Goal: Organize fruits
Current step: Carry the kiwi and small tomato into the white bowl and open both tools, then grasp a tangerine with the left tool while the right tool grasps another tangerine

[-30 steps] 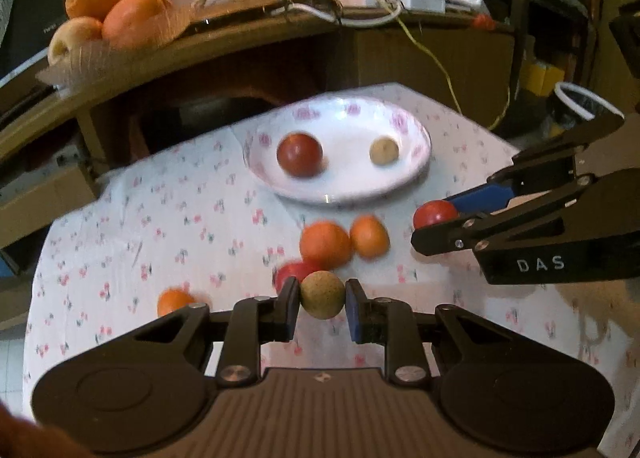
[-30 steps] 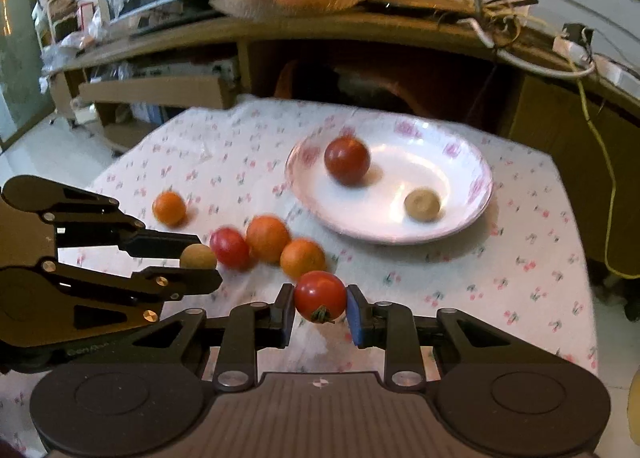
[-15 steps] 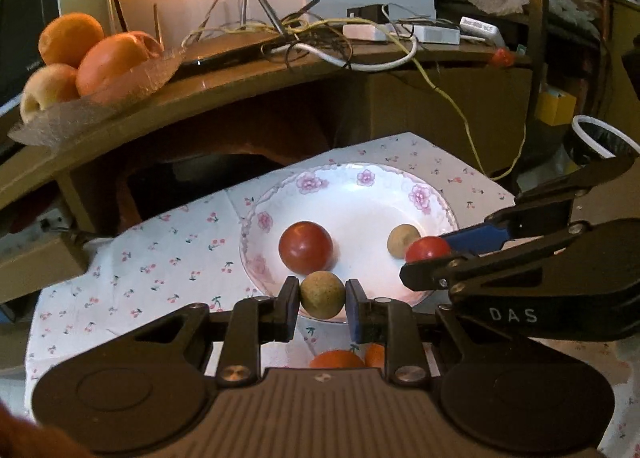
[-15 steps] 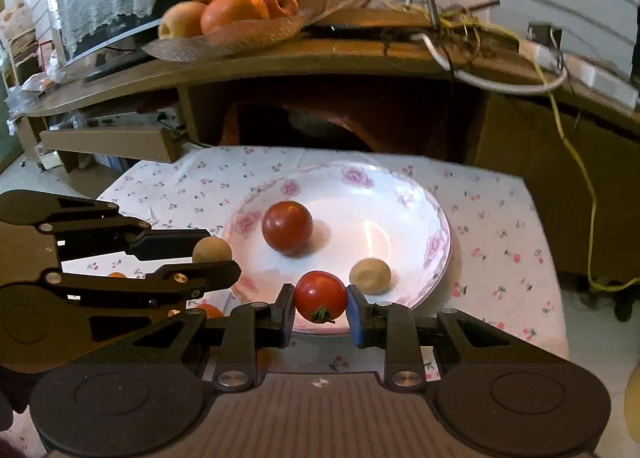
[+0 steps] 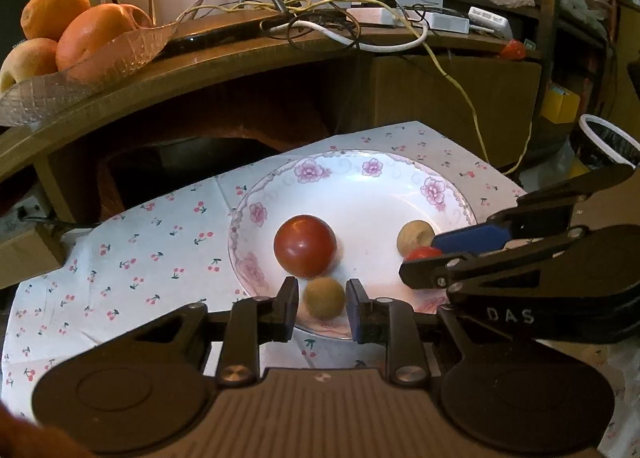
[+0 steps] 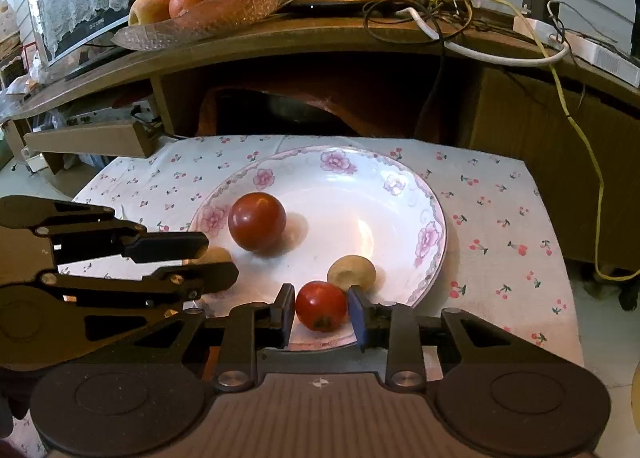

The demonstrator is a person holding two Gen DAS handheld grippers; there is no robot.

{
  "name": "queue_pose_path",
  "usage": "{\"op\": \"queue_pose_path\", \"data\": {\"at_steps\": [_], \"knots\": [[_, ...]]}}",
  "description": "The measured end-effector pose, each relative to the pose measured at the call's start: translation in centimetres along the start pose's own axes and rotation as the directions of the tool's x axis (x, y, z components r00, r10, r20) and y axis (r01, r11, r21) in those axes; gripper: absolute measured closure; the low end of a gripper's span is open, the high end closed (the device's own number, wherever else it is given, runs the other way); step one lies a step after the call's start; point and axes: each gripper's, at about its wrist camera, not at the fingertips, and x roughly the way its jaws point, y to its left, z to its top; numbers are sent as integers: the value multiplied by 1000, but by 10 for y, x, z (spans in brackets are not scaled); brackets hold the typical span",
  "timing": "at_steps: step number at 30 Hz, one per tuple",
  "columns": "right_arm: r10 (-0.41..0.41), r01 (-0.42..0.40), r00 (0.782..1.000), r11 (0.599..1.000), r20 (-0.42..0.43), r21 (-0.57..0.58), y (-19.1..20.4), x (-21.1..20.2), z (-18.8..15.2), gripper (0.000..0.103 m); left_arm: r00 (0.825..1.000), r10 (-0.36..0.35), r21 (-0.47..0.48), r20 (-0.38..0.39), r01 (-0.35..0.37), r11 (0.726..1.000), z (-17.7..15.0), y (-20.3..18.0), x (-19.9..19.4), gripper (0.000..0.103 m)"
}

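Plate [image 5: 448, 193] near rim: both grippers' jaws loose around fruits.

My matt black plastic left gripper [image 5: 322, 300] frames a dull, rough tan fruit [image 5: 324, 297]; the glossy ceramic plate [image 5: 372, 193] sits on printed cloth [image 5: 160, 234], and the red tomato [image 6: 321, 306] shines smooth.

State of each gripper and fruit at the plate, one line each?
left gripper: open, small tan fruit loose between fingers, over plate
right gripper: open, small red tomato loose between fingers
large red tomato: resting on plate
pale round fruit: resting on plate
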Motion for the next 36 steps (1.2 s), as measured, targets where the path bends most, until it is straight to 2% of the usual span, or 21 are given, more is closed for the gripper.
{"op": "queue_pose_path", "data": {"at_steps": [3, 12, 18, 21, 27, 36], "knots": [[-10, 10, 1000, 1000, 13, -1, -2, -1, 1, 64, 1000, 6, -10, 2, -6, 1000, 1, 3, 0, 68], [-24, 20, 997, 998, 70, 53, -13, -18, 6, 63, 999, 46, -37, 24, -45, 998, 1, 18, -27, 66], [27, -32, 996, 998, 86, 52, -9, -39, 4, 63, 995, 95, -97, 5, -94, 991, -15, 37, -61, 65], [72, -74, 995, 997, 74, 22, 3, -48, -2, 63, 993, 115, -96, -14, -116, 989, -28, 39, -75, 63], [144, -144, 989, 988, 8, -52, 29, -47, -16, 63, 993, 105, -61, -47, -107, 992, -49, 41, -92, 62], [170, -181, 983, 969, -75, -166, 47, -26, -27, 63, 993, 68, -1, -92, -69, 998, -73, 57, -81, 60]]}}
